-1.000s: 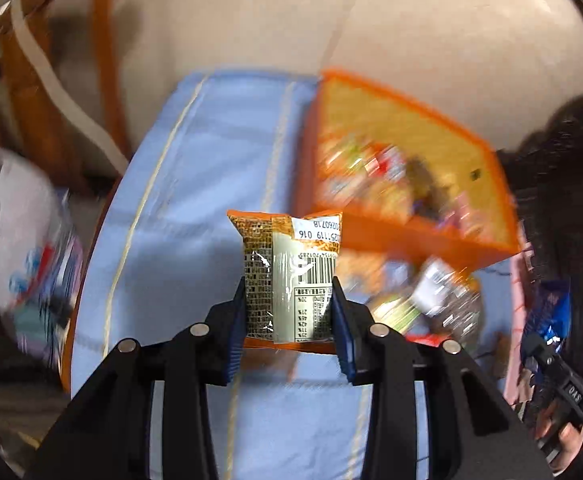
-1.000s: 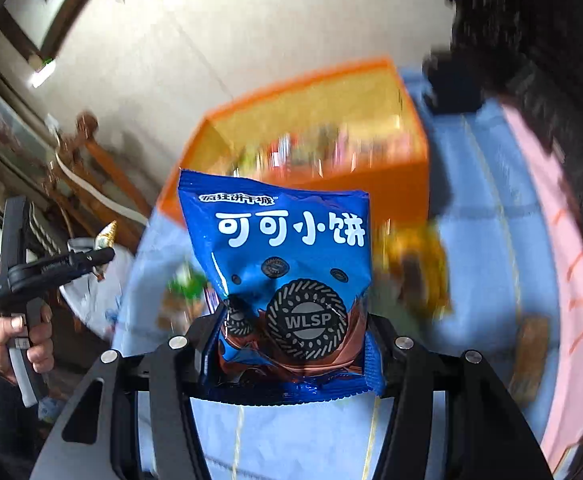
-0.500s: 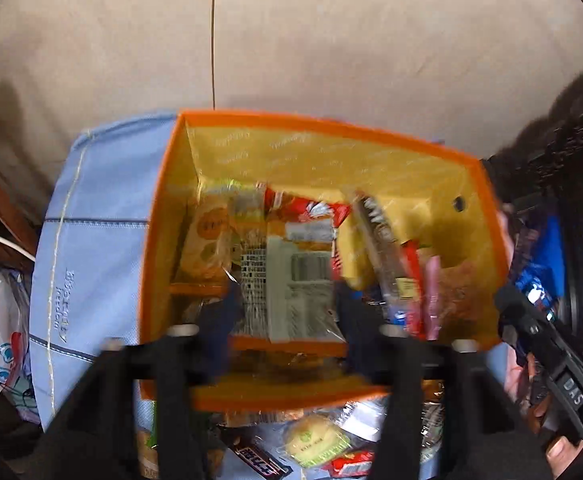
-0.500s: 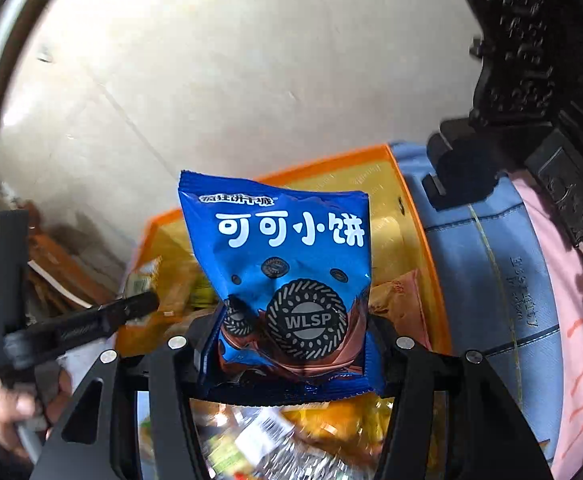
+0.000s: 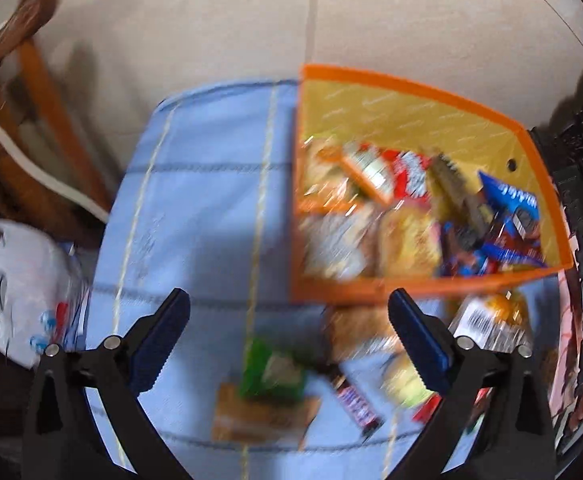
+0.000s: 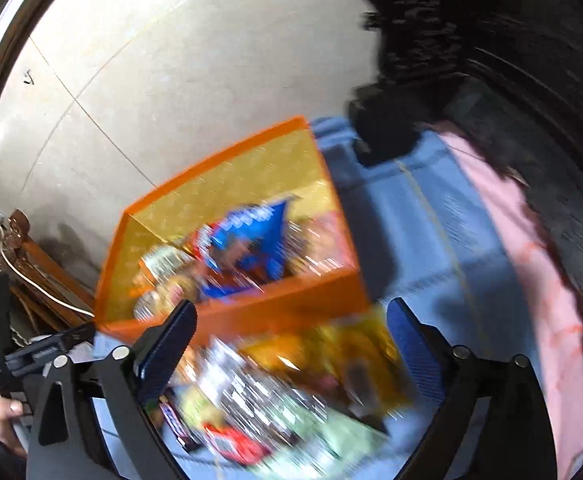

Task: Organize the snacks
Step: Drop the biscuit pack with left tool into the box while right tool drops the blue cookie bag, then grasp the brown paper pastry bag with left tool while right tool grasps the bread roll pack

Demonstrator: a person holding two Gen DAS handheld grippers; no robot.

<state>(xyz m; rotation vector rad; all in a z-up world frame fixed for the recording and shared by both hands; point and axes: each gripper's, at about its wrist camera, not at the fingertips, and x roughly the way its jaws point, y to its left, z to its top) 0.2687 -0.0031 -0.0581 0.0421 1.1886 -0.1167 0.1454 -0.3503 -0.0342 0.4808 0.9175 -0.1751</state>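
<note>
a pale tiled floor [image 5: 411,20] lies behind a bench covered with a light blue cloth [image 5: 203,216], on which one orange box [image 5: 423,88] with a yellow lining stands at the far side. a second earlier a brown-and-green packet was pinched in the left gripper [image 5: 289,334] and a blue biscuit bag [image 6: 251,236] in the right gripper [image 6: 291,340]; now both sets of jaws are opening, spread wide, and nothing is seen between the pads of either. the blue biscuit bag is seen lying inside the orange box, on top of the other packets, toward its right end in the left wrist view. the packet from the left gripper is judged to have been dropped in as well, though it cannot be picked out for certain in the blur. two more snacks are thus taken as sorted into the box.

counts are limited by motion blur. one box is seen, and two grippers. inside the box roughly eight to ten packets are made out, not exactly countable. on the cloth in front of the box a loose pile [image 5: 331,376] is left: a green packet [image 5: 275,372], a dark chocolate bar [image 5: 355,400], a barcode-labelled pack [image 5: 487,320] and perhaps four or five more. one white plastic bag [image 5: 7,292] hangs off the bench's left edge. the loose pile is judged to be what remains of the task.
</note>
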